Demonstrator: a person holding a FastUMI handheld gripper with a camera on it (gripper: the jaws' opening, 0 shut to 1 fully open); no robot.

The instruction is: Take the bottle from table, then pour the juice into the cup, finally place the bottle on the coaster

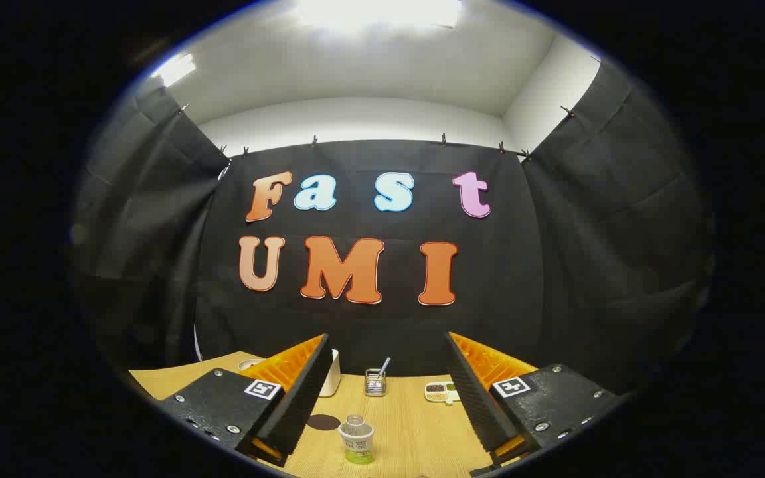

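Reaching for the bottle comes first: above the table the gripper hangs with fingers spread wide and empty. The bottle stands upright between and below them, the coaster just left, so lower straight and close squarely on its body.

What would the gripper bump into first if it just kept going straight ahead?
Probably the small metal holder far down the table, then the black cloth wall. The open gripper points above the bottle; depth is unclear.

One bottle stands on the table. Just beside the bottle lies one dark round coaster. Beyond the bottle are one white cup, one small wire holder and one small compartment dish.
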